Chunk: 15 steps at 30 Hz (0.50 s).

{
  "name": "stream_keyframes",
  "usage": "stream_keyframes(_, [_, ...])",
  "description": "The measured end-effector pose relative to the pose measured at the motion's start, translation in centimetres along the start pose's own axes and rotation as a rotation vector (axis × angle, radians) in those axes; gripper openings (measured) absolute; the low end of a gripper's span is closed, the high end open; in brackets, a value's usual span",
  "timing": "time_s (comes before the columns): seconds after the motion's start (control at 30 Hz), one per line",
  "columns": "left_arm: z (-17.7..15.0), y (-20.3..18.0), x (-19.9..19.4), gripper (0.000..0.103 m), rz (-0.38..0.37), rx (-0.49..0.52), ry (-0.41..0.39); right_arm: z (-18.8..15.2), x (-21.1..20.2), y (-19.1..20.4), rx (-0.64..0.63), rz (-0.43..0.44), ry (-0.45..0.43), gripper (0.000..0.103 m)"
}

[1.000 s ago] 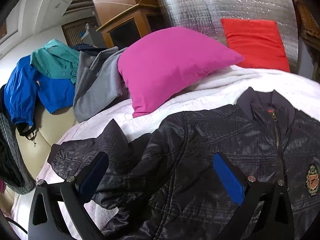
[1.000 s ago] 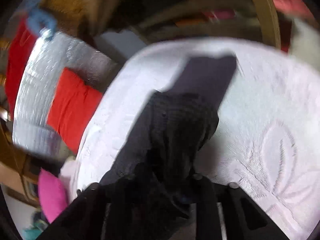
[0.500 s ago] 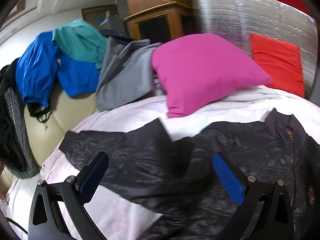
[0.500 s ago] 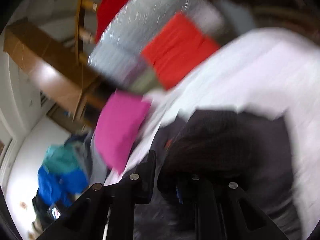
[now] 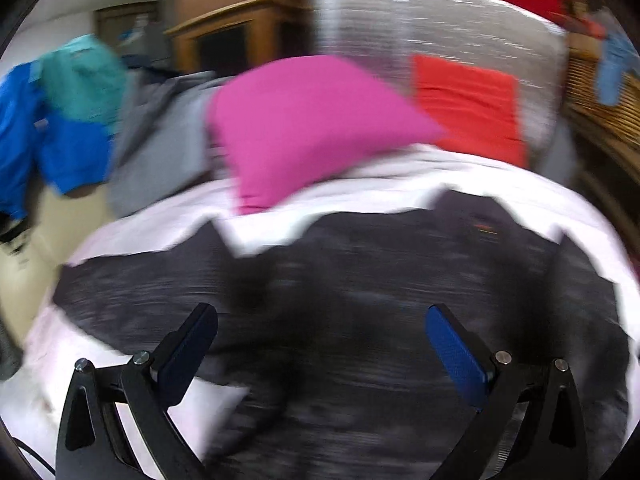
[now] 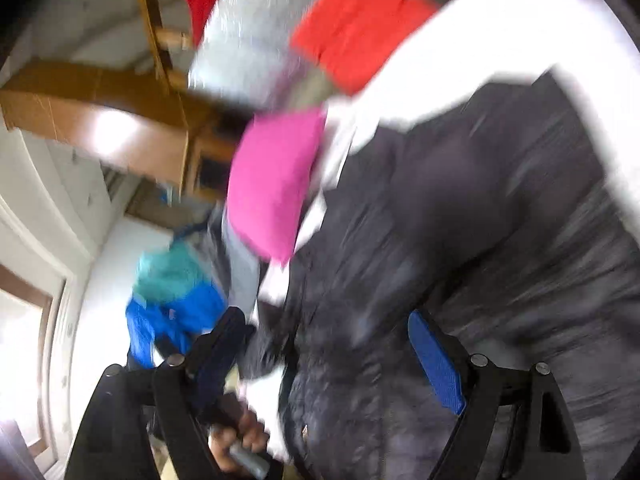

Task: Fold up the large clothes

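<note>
While both views are blurring with motion, the left hand-held gripper (image 5: 320, 336) is hovering wide and empty over the dark jacket (image 5: 360, 280), which is now lying spread across the white bed cover (image 5: 360, 184), its left sleeve no longer bunched as a second ago. Beyond it, the pink pillow (image 5: 304, 120) is sitting at the far side. Further right, the right hand-held gripper (image 6: 328, 344) is now standing wide, having let go of the jacket fabric it was pinching. Judgement: spreading is finishing; folding is not yet starting.
</note>
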State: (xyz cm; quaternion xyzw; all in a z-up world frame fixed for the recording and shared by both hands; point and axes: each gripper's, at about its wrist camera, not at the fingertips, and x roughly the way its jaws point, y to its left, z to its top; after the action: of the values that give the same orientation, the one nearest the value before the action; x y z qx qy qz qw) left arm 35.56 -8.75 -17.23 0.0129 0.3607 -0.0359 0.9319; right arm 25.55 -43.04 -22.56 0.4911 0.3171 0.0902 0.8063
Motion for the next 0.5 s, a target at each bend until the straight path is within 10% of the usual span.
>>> stream_keyframes(0.17, [-1.2,-8.3,-1.7,0.103,-0.183,0.191,-0.065,3.0,-2.6,-6.1,0.094,-0.385,-0.211,0.079])
stream_keyframes(0.33, [-2.6,-15.0,-0.4,0.103,-0.242,0.319,-0.036,4.3,0.2,-8.9,0.183,-0.374,-0.119,0.070])
stream_keyframes(0.4, [-3.0,-16.6,1.2,0.103,-0.229,0.340,-0.002,4.1,2.8,-8.6,0.129,-0.427,-0.045,0.040])
stream_keyframes(0.5, [-2.7,-16.4,3.6,0.085,-0.230,0.286,0.077,3.8,3.3,-8.2,0.071,-0.521,-0.031,0.034])
